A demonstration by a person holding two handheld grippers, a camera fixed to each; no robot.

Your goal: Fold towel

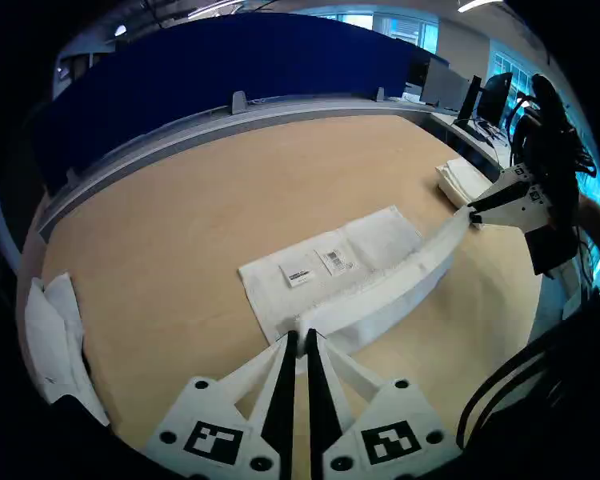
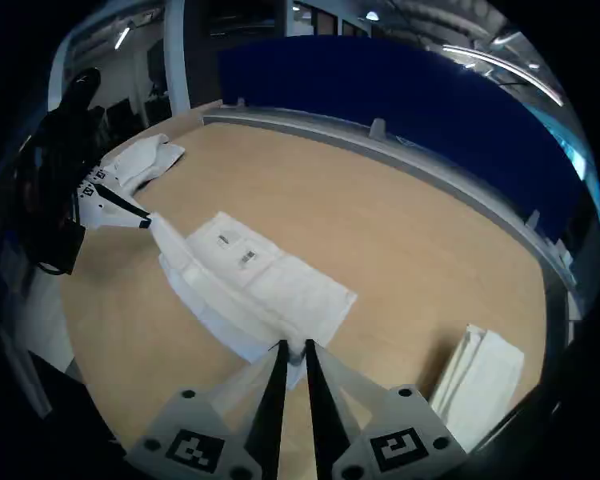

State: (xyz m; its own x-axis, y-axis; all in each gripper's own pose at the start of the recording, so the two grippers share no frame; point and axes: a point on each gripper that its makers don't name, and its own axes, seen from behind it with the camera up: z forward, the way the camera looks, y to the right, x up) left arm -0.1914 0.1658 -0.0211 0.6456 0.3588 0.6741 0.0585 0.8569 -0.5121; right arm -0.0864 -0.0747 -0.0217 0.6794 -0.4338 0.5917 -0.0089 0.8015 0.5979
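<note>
Towel (image 1: pixel 356 256) lies along the worktop (image 1: pixel 180 224), near edge raised, left hand-held gripper (image 1: pixel 298 346) and right hand-held gripper (image 2: pixel 294 352) each pinching an end corner; left gripper view adds monitors (image 1: pixel 492 100) beyond the far edge.

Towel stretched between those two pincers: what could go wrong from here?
1. The left gripper and right gripper each pinch just a corner of the towel; it might slip free and drop.
2. The raised edge hangs loosely between them, so the fold may land crooked or wrinkled.
3. The folded stack lies close to the right gripper and could get nudged.
</note>
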